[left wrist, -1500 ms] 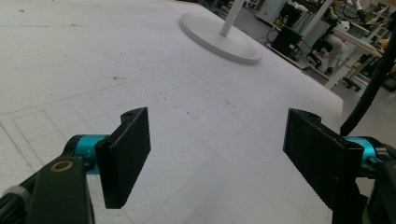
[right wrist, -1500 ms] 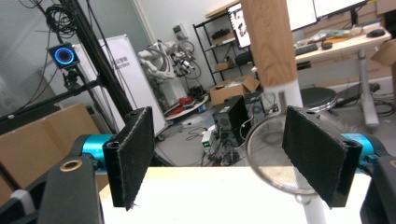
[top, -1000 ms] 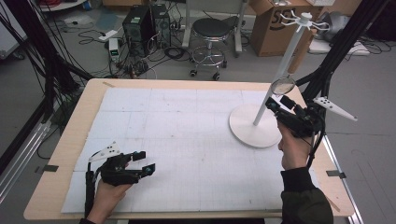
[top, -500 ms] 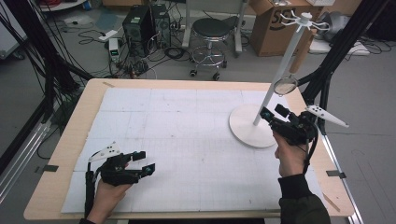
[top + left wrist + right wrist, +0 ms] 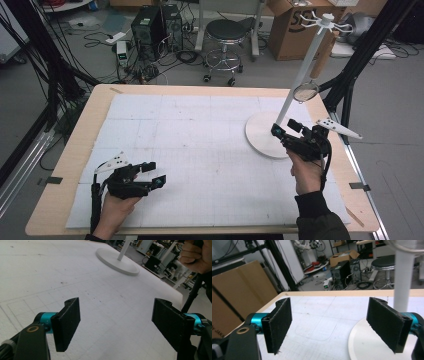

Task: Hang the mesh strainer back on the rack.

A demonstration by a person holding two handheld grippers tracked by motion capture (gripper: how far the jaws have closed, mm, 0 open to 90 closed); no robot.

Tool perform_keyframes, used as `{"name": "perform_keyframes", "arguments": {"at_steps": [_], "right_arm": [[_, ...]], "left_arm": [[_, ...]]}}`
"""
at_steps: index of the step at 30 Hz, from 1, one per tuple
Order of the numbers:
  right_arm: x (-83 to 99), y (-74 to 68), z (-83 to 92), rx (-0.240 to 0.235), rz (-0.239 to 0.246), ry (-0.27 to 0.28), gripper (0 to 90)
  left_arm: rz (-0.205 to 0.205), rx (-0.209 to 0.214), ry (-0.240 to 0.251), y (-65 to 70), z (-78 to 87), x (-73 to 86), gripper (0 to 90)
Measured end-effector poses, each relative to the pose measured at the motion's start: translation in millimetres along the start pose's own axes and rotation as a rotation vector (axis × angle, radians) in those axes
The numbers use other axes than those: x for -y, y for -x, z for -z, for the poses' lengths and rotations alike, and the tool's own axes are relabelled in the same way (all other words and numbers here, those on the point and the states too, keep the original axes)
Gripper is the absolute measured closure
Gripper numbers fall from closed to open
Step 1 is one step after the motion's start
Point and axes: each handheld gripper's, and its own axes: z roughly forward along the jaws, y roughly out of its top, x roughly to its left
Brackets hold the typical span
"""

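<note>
A white stand (image 5: 300,75) with a round base (image 5: 260,137) rises at the table's right. From a hook at its top hangs a wooden-handled sieve (image 5: 306,91), its round head against the pole. My right gripper (image 5: 282,129) hovers over the near edge of the base, below the sieve and apart from it. Its jaws have just been opening and nothing is between them. In the right gripper view the pole (image 5: 404,282) and the base (image 5: 367,345) lie just ahead of the wide jaws. My left gripper (image 5: 157,172) rests open and empty at the front left of the mat.
A white gridded mat (image 5: 200,150) covers most of the wooden table (image 5: 65,190). Beyond the far edge stand a stool (image 5: 227,30), a computer tower (image 5: 155,25) and a cardboard box (image 5: 290,30). Black frame posts (image 5: 360,60) rise at the right.
My right gripper has come down and back from beside the sieve's head to just over the stand's base. The left gripper has kept still.
</note>
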Motion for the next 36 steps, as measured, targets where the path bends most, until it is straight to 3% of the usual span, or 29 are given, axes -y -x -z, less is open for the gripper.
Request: {"name": "perform_keyframes", "arguments": {"at_steps": [8, 15, 20, 36], "right_arm": [[6.2, -8.0, -1.6, -0.043, 0.042, -0.028, 18.8], [26.0, -4.8, -3.0, -0.079, 0.016, -0.04, 18.2], [36.8, -4.6, -5.0, -0.088, 0.031, -0.085, 18.2], [66.4, -9.8, -9.3, -0.151, 0.025, -0.125, 18.3]], "left_arm": [[0.0, 0.0, 0.0, 0.1, 0.0, 0.1, 23.5], [-0.001, 0.001, -0.001, 0.0, -0.2, 0.1, 23.5], [-0.003, 0.0, -0.002, -0.3, -0.4, 0.2, 23.4], [-0.002, 0.0, -0.009, -0.5, -2.0, 1.3, 23.4]]}}
